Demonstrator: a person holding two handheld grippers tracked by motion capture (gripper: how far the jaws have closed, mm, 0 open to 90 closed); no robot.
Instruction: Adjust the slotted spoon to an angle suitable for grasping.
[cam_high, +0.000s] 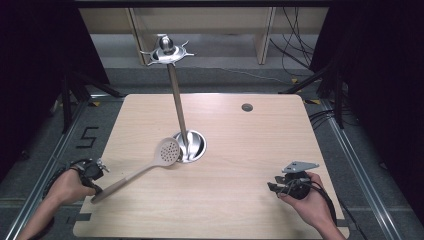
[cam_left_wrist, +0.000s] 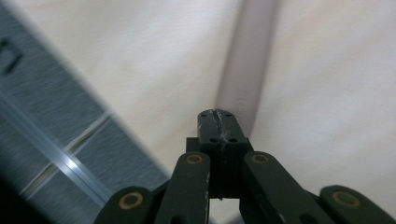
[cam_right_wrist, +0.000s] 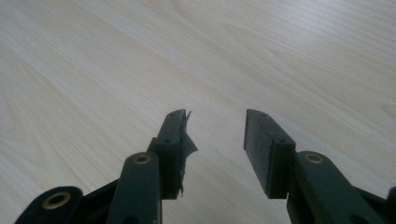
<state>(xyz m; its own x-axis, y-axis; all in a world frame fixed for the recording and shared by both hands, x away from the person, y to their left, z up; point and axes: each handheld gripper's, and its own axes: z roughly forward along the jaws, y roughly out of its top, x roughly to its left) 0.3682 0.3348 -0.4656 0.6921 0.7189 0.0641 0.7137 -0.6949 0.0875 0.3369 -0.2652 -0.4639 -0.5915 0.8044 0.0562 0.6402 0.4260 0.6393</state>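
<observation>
We see the slotted spoon (cam_high: 142, 169) lying diagonally, head by the stand (cam_high: 188, 145) at worktop (cam_high: 240, 150) centre, handle toward the left edge. The left gripper (cam_high: 98, 189) pinches the handle end; the right gripper (cam_high: 272, 187) stands spread, well apart.

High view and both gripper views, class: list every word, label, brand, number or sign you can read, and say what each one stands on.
"5": a black mark that reads as this digit, on the grey floor left of the table.
A dark mark on the floor in the left gripper view: cut off by the frame's edge and blurred, not readable.
No readable text on the slotted spoon, the metal stand or either gripper.
</observation>
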